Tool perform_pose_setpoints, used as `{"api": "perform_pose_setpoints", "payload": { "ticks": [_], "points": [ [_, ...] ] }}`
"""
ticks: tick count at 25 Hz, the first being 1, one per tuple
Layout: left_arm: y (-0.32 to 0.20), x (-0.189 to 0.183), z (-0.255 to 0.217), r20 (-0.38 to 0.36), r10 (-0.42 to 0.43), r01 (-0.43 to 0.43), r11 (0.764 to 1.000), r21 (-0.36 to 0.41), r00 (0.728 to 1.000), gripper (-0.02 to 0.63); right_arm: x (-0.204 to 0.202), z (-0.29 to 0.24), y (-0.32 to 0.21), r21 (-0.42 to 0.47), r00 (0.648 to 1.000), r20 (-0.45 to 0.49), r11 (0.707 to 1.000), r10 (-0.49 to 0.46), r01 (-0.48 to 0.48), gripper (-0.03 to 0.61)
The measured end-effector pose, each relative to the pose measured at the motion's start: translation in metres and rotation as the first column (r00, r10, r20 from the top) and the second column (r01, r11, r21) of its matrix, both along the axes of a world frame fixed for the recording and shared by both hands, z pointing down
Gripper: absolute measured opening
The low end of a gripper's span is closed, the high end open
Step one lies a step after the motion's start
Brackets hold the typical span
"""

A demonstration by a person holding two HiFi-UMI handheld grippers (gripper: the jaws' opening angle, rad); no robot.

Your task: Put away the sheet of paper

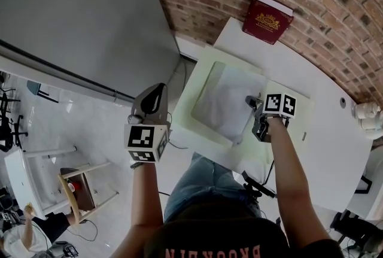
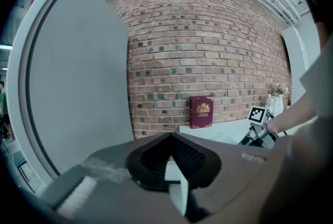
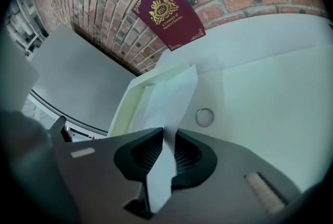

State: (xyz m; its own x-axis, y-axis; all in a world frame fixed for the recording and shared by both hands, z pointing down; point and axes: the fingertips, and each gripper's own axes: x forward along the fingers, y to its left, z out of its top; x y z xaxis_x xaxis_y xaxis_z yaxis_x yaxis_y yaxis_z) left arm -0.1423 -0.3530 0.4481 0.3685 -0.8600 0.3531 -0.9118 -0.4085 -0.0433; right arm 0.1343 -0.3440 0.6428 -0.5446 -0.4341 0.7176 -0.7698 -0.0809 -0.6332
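**Release of the sheet over the open folder**

Judging by how things lie, the step in hand is letting the sheet go once it sits in the folder. The right tool (image 3: pixel 166 133) has its jaws a little apart, with the edge of the sheet of paper (image 3: pixel 167 95) running up between them. The gap looks wider than the sheet, so the pads seem no longer to press on it.

To do this well, the tool should back straight out along its own line. It should stay low and level so that neither pad catches the edge and drags the sheet askew. The corners are worth checking against the folder's border before any flap is closed.

The left tool (image 2: pixel 169 135) hangs in the air off the left side of the desk (image 1: pixel 335 131), jaws together, well apart from the work. It could come in to steady the folder.

The sheet lies flat across the inner face of the pale green folder (image 1: pixel 200 68), reaching away from the right tool toward the brick wall. Its near edge rises into the jaws. A small metal snap ring (image 3: pixel 204 117) sits just beside the sheet on the right. Whether the far edge is tucked under a flap cannot be told.
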Motion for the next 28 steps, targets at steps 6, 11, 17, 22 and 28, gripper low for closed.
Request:
{"api": "perform_pose_setpoints", "payload": {
  "ticks": [6,11,17,22,28],
  "points": [
    [-0.008,-0.013,0.005,0.001,-0.003,0.003,1.000,-0.011,1.000,-0.003,-0.017,0.006,-0.009,-0.016,1.000,0.009,1.000,0.007,-0.007,0.064],
    [-0.013,-0.019,0.009,-0.002,0.003,-0.003,1.000,-0.019,1.000,-0.003,-0.028,0.008,-0.016,-0.022,1.000,0.010,1.000,0.016,-0.015,0.078],
    [-0.021,-0.025,0.010,-0.008,0.016,-0.016,1.000,-0.018,1.000,-0.003,-0.039,0.011,-0.023,-0.026,1.000,-0.012,1.000,0.002,-0.002,0.114],
    [-0.029,-0.033,0.010,-0.021,0.016,-0.016,1.000,-0.013,1.000,-0.003,-0.046,0.007,-0.026,-0.016,0.999,-0.033,1.000,0.006,-0.006,0.169],
    [-0.040,-0.031,0.011,-0.040,0.042,-0.042,0.999,0.001,0.998,-0.003,-0.048,0.004,-0.023,0.002,0.992,-0.126,0.999,-0.033,0.034,0.306]
  ]
}}
